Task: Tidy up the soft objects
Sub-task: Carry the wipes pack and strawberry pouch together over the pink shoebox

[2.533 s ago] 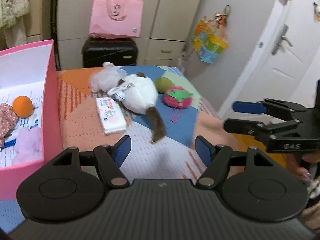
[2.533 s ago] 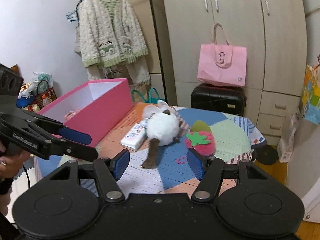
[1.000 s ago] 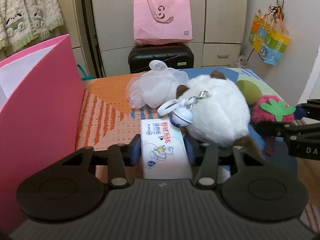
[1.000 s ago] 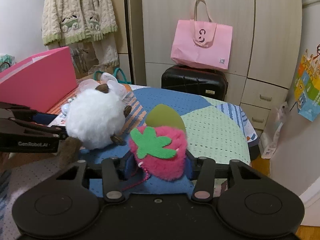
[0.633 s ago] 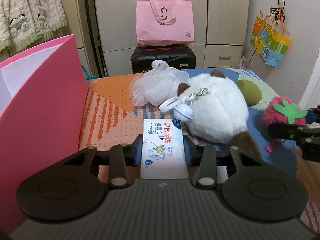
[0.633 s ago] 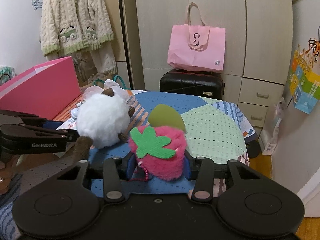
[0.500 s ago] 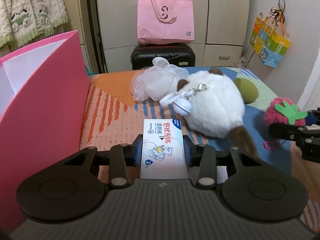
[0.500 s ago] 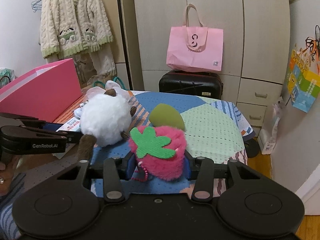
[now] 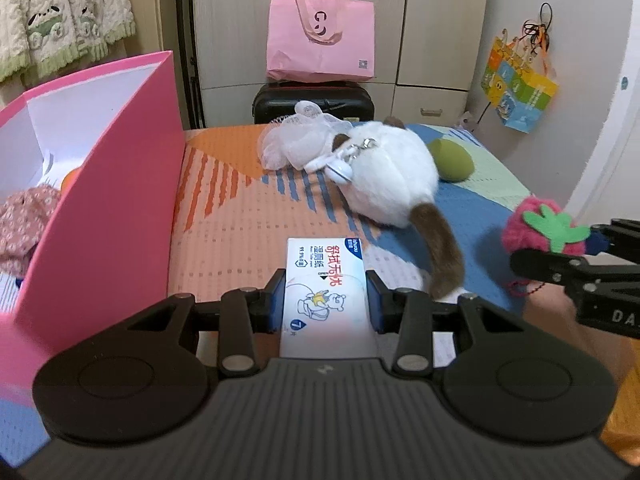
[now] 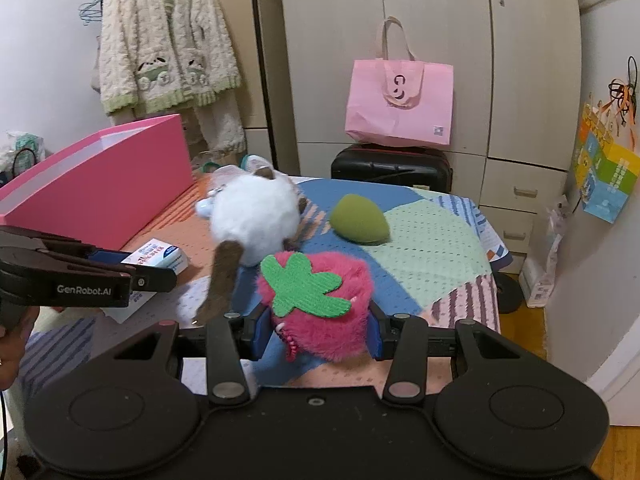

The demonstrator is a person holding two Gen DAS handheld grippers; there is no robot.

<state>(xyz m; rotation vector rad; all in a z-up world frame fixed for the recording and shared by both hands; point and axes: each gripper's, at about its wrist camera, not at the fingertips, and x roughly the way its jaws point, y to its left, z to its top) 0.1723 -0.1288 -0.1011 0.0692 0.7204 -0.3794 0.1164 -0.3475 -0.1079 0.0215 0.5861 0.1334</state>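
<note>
My left gripper (image 9: 327, 303) is clamped on the wipes pack (image 9: 326, 286), right gripper (image 10: 316, 330) clamped on the fuzzy strawberry (image 10: 318, 305) (pink box (image 9: 116, 184) left of me).

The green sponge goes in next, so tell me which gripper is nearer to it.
Right. The right gripper, shut on the strawberry plush, sits just short of the green sponge; the left gripper, holding the tissue pack, is farther, beyond the white plush.

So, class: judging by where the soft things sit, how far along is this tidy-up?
Done: an orange ball and floral fabric lie in the pink box.
In hand: left gripper clamps the wet-wipe pack; right gripper clamps the strawberry plush.
Left: white plush, mesh pouf, green sponge.
</note>
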